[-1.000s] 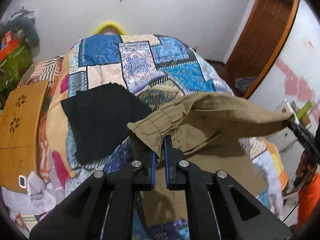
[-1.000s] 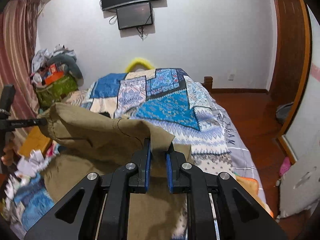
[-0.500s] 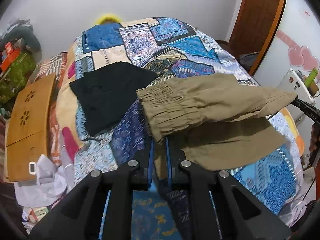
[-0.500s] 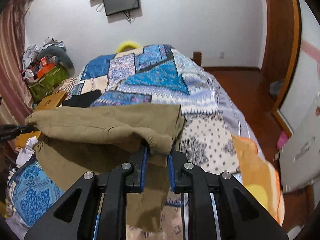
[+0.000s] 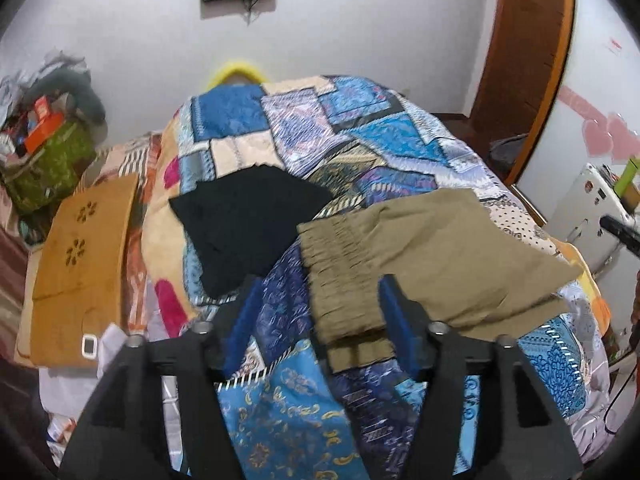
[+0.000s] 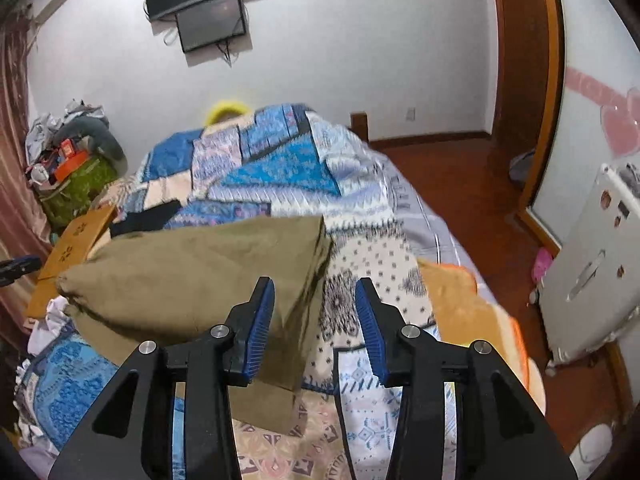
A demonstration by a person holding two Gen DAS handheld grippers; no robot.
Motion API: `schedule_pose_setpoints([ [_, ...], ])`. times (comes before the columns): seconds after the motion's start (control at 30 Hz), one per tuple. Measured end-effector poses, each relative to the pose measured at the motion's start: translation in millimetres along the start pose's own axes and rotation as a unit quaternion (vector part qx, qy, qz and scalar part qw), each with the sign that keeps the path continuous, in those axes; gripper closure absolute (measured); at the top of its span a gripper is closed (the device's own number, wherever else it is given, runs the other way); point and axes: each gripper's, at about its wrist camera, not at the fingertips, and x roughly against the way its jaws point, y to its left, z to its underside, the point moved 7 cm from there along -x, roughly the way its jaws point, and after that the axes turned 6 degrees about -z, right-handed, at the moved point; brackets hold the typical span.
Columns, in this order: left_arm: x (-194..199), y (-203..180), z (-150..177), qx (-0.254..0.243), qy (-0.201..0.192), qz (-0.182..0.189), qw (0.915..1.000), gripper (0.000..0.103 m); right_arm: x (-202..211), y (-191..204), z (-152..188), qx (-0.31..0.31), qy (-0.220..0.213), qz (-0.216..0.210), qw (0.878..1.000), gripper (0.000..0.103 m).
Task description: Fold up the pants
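A white-walled bedroom with a wooden door frame (image 5: 520, 60) and a dark screen (image 6: 210, 20) mounted high on the far wall holds a bed covered by a patchwork quilt (image 5: 320, 120) in blues, creams and pinks. To the left of the bed lies a flat wooden board (image 5: 80, 264) with flower-shaped cutouts, and beyond it a heap of clutter (image 5: 44, 128) sits against the wall. The khaki pants (image 5: 432, 264) lie folded over on the near part of the quilt, their gathered elastic waistband toward the left gripper and the doubled fabric reaching across toward the right side of the bed; in the right wrist view the same pants (image 6: 192, 276) show a folded corner just beyond the blue pads. A black garment (image 5: 248, 224) rests flat on the quilt just left of the pants and farther up the bed. The left gripper (image 5: 320, 316) stands with its jaws spread wide, the waistband end lying between them without being pinched. The right gripper (image 6: 316, 320) is likewise spread apart, holding nothing, its left pad (image 6: 262, 320) over the edge of the khaki cloth.
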Motion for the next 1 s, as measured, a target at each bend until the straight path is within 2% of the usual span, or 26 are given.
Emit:
schedule_pose_setpoints([
  [0.13,2,-25,-6,-0.031,-0.009,0.011,0.9994,0.022,6,21,-10,0.027,-0.015,-0.017,0.999,0.051],
  [0.2,-1,-39,-5,-0.046,-0.004,0.021,0.9987,0.019,2,35,-11,0.046,-0.01,-0.027,0.999,0.044],
  [0.27,-5,-49,-3,-0.061,0.003,0.026,0.9978,0.018,-3,50,-9,0.072,0.0,-0.037,0.997,0.031],
  [0.37,-14,-67,5,-0.09,0.016,0.032,0.9953,0.013,-12,67,-5,0.096,0.012,-0.048,0.994,0.025],
  [0.43,-22,-75,14,-0.107,0.028,0.033,0.9934,0.009,-18,76,-2,0.101,0.022,-0.059,0.993,0.024],
  [0.67,-48,-82,45,-0.138,0.072,0.021,0.9876,0.009,-46,103,21,0.12,0.074,-0.095,0.985,0.024],
  [0.9,-65,-94,46,-0.186,0.072,-0.013,0.9798,0.009,-66,129,40,0.146,0.107,-0.123,0.976,0.024],
  [1.0,-69,-98,37,-0.185,0.07,-0.004,0.9802,0.009,-72,142,46,0.158,0.118,-0.138,0.971,0.024],
])
